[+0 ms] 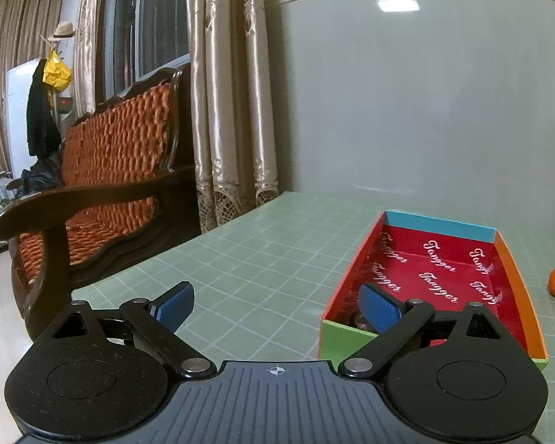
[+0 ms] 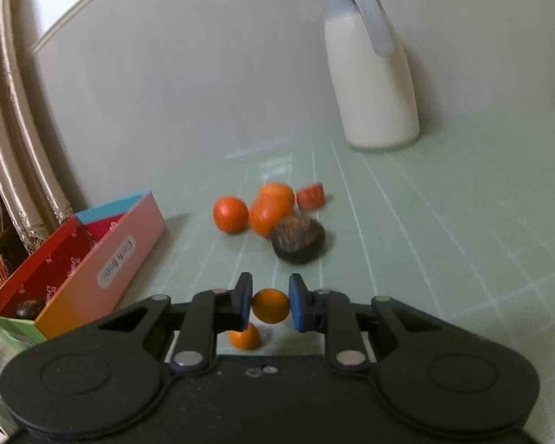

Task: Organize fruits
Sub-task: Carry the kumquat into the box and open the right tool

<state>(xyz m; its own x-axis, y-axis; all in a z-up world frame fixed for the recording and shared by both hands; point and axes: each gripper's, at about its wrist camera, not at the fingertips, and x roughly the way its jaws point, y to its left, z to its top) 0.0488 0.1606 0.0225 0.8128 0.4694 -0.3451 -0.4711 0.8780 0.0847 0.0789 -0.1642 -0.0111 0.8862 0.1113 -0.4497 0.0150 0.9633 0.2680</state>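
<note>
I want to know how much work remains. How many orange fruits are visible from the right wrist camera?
6: one between the right gripper fingers, one just below it, four clustered farther back. Others may be hidden.

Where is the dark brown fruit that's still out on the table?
In the right wrist view, the dark brown fruit sits on the green table, right of centre, touching the front of the orange fruit cluster, beyond the right claw.

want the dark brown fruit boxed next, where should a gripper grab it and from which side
Grip the dark brown fruit across its rounded middle, coming from the near side or above: its far side touches an orange fruit, while its near and right flanks look free.
</note>
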